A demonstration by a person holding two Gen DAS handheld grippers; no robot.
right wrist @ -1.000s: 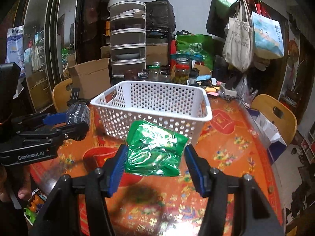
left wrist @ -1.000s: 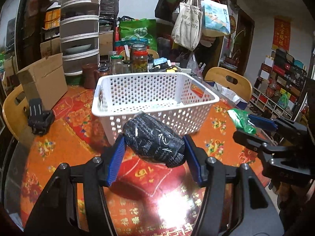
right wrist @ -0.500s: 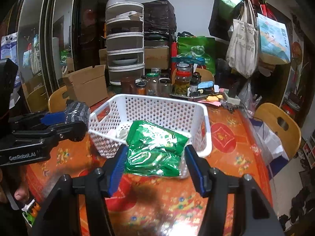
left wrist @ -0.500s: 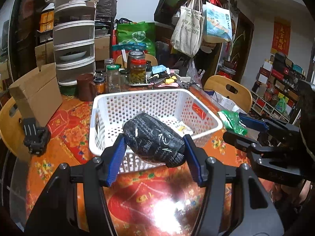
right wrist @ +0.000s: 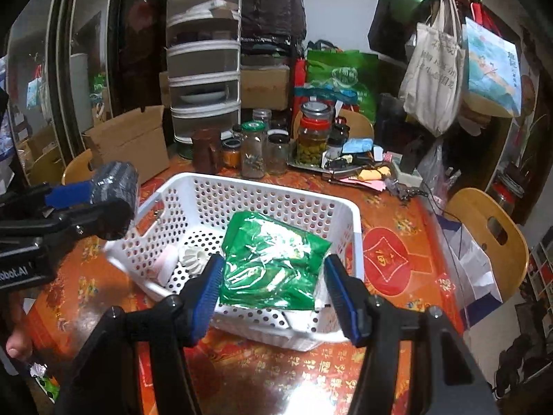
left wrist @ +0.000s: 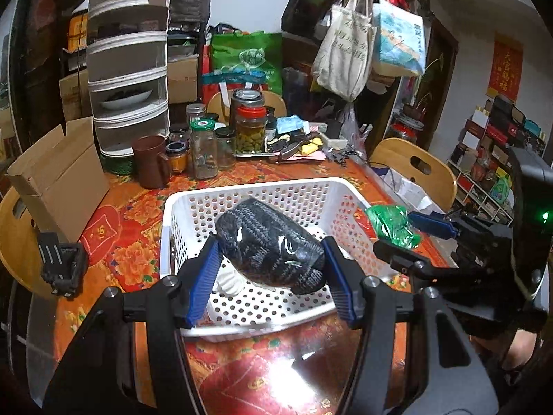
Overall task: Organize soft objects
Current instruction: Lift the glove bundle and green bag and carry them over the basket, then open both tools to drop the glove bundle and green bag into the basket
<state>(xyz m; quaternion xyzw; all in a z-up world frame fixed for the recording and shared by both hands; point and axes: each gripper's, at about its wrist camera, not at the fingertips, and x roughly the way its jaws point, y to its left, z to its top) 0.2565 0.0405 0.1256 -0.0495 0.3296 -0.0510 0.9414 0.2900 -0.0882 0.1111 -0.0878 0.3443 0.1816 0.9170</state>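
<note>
Now, over the white basket (left wrist: 262, 186) on the surface rather than short of it: my left tool (left wrist: 269, 269) pinching the black knit bundle (left wrist: 269, 242), my right tool (right wrist: 273, 283) pinching the green packet (right wrist: 273, 263), both ready to drop.

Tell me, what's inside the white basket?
Inside the white basket a ridged white thing and a flat white piece show; the held green packet covers the rest.

Each handheld gripper is a black plastic frame with two angled arms, silver screw heads at the joints and ribbed blue pads on the fingers (left wrist: 204, 282). The left gripper (right wrist: 74, 207) body carries white "obot.AI" lettering; the right gripper (left wrist: 411, 238) housing shows a small green light
</note>
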